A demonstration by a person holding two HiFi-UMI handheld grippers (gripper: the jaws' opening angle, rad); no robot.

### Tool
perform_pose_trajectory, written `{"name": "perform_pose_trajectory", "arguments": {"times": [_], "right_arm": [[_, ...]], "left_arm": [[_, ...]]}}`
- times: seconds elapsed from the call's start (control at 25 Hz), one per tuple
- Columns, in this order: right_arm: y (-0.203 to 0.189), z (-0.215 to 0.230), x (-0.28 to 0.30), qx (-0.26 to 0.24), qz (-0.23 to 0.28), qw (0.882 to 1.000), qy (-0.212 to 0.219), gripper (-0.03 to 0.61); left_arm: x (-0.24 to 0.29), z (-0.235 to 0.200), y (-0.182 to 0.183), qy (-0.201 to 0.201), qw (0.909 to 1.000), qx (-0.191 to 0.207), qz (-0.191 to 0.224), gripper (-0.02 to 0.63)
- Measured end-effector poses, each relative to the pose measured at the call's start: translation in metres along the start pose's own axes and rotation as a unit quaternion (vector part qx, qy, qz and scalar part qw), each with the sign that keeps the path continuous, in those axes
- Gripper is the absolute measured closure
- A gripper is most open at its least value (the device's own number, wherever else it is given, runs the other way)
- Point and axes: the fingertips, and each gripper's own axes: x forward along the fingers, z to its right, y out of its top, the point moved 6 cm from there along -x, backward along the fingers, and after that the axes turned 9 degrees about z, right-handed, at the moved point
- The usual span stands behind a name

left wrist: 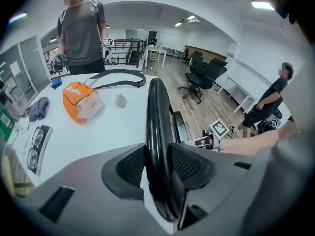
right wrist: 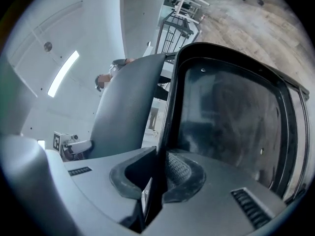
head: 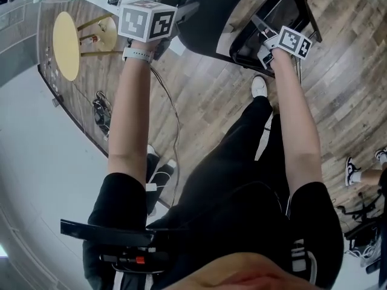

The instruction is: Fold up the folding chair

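The black folding chair stands on the wood floor in front of me, its backrest (head: pixel 208 14) to the left and its seat (head: pixel 275 20) to the right. My left gripper (left wrist: pixel 158 156) is at the backrest's top edge (left wrist: pixel 156 107), with both ribbed pads pressed on the black rim. My right gripper (right wrist: pixel 160 170) is shut on the thin front rim of the tilted seat (right wrist: pixel 226 122); the backrest (right wrist: pixel 128 107) rises to its left. In the head view both marker cubes show, the left gripper (head: pixel 154 30) at the backrest and the right gripper (head: pixel 270 44) at the seat.
A white table (left wrist: pixel 103 132) behind the backrest holds an orange bag (left wrist: pixel 78 101), a strap and glasses (left wrist: pixel 34 149). One person (left wrist: pixel 81 33) stands beyond it, another (left wrist: pixel 268 102) at the right. A round yellow stool (head: pixel 69 41) and a cable (head: pixel 172 113) are at my left.
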Motion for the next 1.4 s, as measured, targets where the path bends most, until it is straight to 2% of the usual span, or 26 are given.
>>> {"name": "perform_pose_trajectory", "arguments": {"times": [0.16, 0.56, 0.88, 1.12, 1.2, 1.32, 1.4], "right_arm": [[0.0, 0.0, 0.002, -0.01, -0.008, 1.0, -0.004, 0.537], [0.0, 0.001, 0.001, 0.004, -0.001, 1.0, 0.002, 0.537], [-0.001, 0.001, 0.001, 0.007, -0.011, 1.0, -0.008, 0.537], [0.007, 0.002, 0.004, 0.012, -0.034, 0.999, 0.012, 0.535], [0.009, 0.001, 0.001, -0.003, -0.045, 0.999, -0.002, 0.529], [0.011, 0.006, -0.006, -0.047, -0.063, 0.996, -0.043, 0.454], [0.015, 0.004, -0.01, -0.08, -0.064, 0.993, -0.063, 0.443]], "left_arm": [[0.0, -0.002, -0.001, 0.002, 0.9999, -0.007, 0.01, 0.451], [0.0, -0.003, -0.002, 0.001, 0.9996, -0.008, 0.026, 0.451], [0.0, 0.0, -0.004, 0.021, 0.9989, -0.029, 0.031, 0.449], [0.002, 0.001, -0.002, 0.038, 0.9975, -0.041, 0.044, 0.449], [-0.001, 0.002, -0.002, 0.05, 0.9967, -0.042, 0.049, 0.449], [-0.017, -0.001, 0.001, 0.082, 0.992, -0.041, 0.087, 0.437], [-0.034, -0.005, 0.007, 0.107, 0.9844, -0.045, 0.133, 0.437]]}}
